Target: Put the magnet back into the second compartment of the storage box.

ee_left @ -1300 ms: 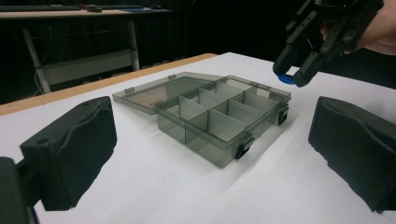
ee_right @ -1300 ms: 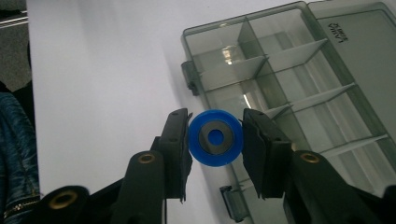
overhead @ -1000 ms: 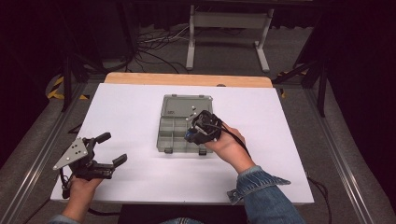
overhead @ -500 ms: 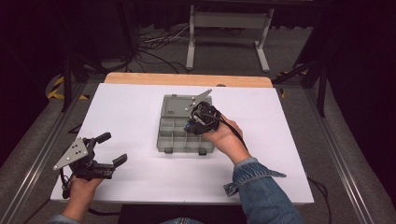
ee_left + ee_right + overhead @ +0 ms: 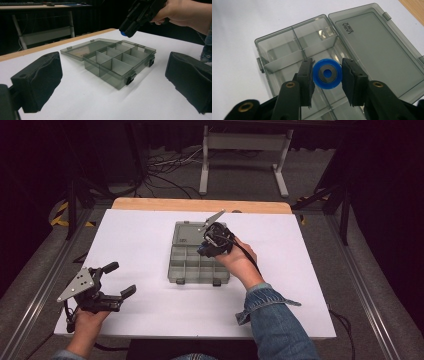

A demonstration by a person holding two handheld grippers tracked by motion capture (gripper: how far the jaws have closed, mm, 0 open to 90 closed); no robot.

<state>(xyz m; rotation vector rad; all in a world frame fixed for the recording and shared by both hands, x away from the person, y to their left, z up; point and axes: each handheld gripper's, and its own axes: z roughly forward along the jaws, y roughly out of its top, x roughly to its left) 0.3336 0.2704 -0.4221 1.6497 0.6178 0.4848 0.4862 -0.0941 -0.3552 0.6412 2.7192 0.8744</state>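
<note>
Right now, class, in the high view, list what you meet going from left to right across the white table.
Left hand-held gripper with its grey three-cornered plate → open smoky-grey plastic compartment box → right hand-held gripper over the box's right side → blue denim sleeve.

- The left tool (image 5: 118, 279) is black, with a grey three-cornered plate (image 5: 76, 284) on top dotted with small holes.
- Its jaws are thick blocks of black, rough-edged foam padding.
- The right tool (image 5: 327, 75) has black jaws with flat dark pads (image 5: 306, 75) and brass-coloured rivets (image 5: 290, 84) at the joints.
- A black cable (image 5: 248, 256) trails from it.
- The right forearm wears a blue denim sleeve (image 5: 277, 320) with an open cuff.
</note>
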